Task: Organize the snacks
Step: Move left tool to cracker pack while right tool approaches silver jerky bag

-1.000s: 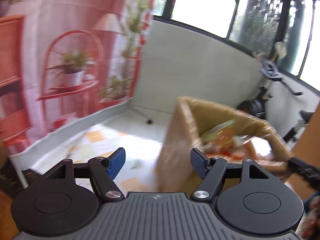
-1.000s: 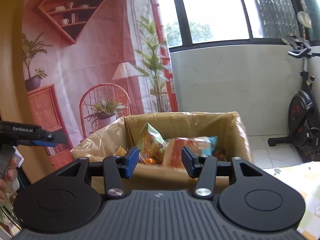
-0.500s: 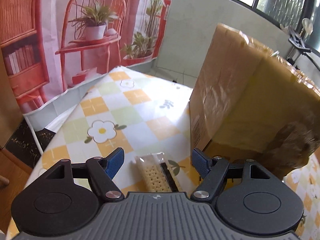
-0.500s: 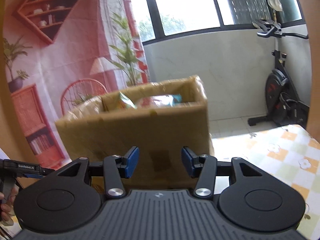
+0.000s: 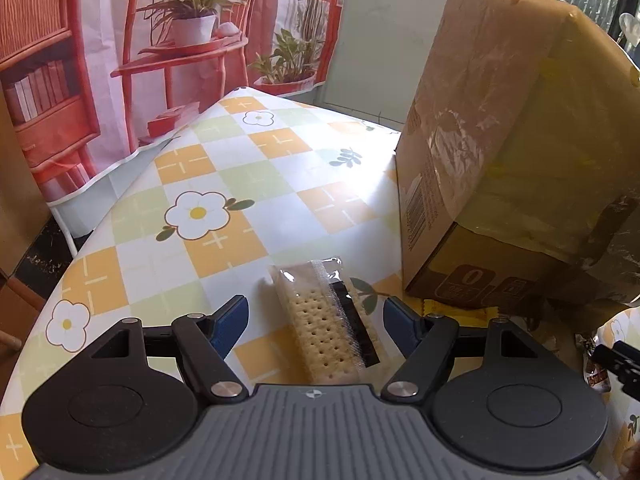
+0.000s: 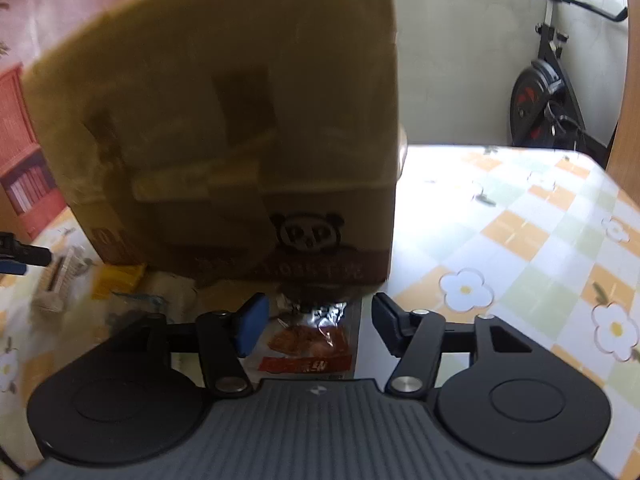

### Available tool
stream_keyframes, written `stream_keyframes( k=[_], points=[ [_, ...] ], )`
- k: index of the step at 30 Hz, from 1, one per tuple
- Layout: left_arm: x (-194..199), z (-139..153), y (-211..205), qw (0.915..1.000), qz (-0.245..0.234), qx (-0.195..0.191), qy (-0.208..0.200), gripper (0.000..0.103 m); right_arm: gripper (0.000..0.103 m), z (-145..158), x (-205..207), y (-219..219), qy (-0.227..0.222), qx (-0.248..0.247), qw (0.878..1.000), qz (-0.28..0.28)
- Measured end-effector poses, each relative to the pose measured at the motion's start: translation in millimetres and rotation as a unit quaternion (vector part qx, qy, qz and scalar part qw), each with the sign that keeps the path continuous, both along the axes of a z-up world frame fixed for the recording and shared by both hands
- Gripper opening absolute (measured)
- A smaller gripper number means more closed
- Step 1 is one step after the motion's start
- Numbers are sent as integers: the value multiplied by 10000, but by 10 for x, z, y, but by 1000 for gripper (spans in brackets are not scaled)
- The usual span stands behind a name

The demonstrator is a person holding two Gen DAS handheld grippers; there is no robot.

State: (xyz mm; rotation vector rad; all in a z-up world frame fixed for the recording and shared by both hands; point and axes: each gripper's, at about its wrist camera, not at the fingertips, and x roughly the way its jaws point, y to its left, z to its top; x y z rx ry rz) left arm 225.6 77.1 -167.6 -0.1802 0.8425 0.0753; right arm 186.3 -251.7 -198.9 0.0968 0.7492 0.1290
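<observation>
The left gripper (image 5: 314, 322) is held apart around a cracker packet (image 5: 326, 326), untouched, at lower centre. The right gripper (image 6: 316, 322) is seen opening over a red snack pouch (image 6: 310, 344) below the cardboard box (image 6: 224, 120), unclamped.

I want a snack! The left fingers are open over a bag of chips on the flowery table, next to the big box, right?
Not chips. The left wrist view shows a clear pack of crackers lying between the open left fingers on the flowery table, next to the big box.
</observation>
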Motion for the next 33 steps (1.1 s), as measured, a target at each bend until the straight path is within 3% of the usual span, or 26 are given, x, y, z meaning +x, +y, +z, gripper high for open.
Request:
stream_keyframes(
  k=[5,10,18,27,29,33],
  points=[
    [-20,-10,-28,10000,-58,-13,-22,77,73,-149,123,79,134,-116,9998,-34],
    [6,-57,-51,9999,-130,-11,-21,77,76,-248,137,211,73,-579,9982,101],
    [14,-145,-111,9998,-186,27,63,77,64,-239,80,176,-31,-508,9987,-7],
    [109,-263,-186,9999,14,83,89,75,63,-235,68,146,-97,-417,9991,3],
    [88,-260,-213,9997,59,225,37,57,63,-228,62,136,-103,-403,9991,6],
    [13,-240,-198,9999,5,94,37,55,63,-208,34,93,-117,-312,9994,7]
  ],
)
